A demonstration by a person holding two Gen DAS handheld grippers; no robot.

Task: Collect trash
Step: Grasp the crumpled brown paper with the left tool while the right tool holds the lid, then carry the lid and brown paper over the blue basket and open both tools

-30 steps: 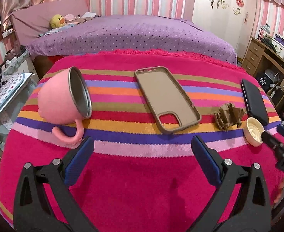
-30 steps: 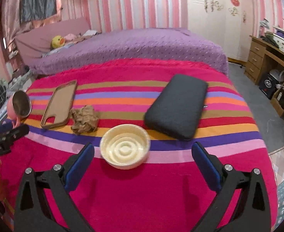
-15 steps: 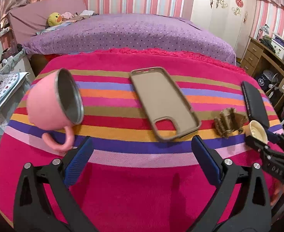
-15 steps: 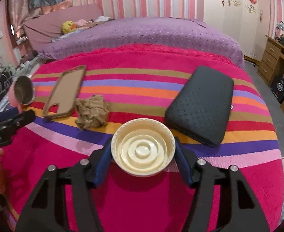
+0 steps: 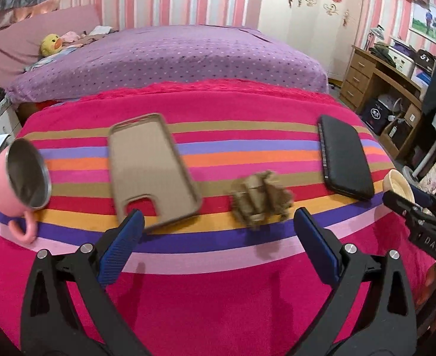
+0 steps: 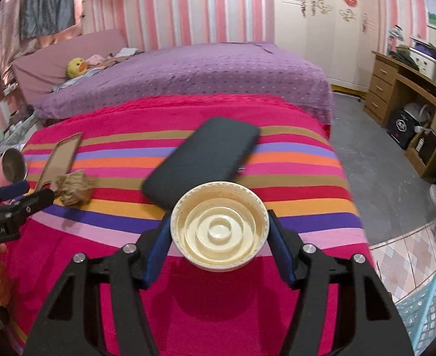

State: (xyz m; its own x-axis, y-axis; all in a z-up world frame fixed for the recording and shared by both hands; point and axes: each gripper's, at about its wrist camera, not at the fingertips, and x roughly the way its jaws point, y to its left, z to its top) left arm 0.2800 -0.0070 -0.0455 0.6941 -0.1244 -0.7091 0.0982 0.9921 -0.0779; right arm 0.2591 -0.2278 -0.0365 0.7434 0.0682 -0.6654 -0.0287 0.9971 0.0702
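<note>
My right gripper [image 6: 219, 238] is shut on a round cream plastic lid [image 6: 218, 228], which sits upside-down between the blue pads, lifted just above the striped blanket [image 6: 188, 305]. In the left wrist view the lid [image 5: 397, 185] and the right gripper [image 5: 409, 200] show at the far right. A crumpled brown paper ball [image 5: 259, 200] lies on the blanket just ahead of my left gripper [image 5: 218, 222], slightly right of centre. The left gripper is open, with nothing between its fingers. The paper ball [image 6: 74, 191] also shows beside the left gripper [image 6: 25, 194] in the right wrist view.
A tan phone case [image 5: 152, 172], a pink mug [image 5: 16, 184] on its side and a black pouch [image 5: 344, 158] lie on the blanket. A teal mesh basket [image 6: 431, 305] stands on the floor at the lower right. A purple bed [image 5: 170, 59] is behind and a wooden desk [image 6: 402, 89] at the right.
My right gripper shut on the cream lid and raised it off the blanket. My left gripper slid right, from in front of the phone case towards the paper ball.
</note>
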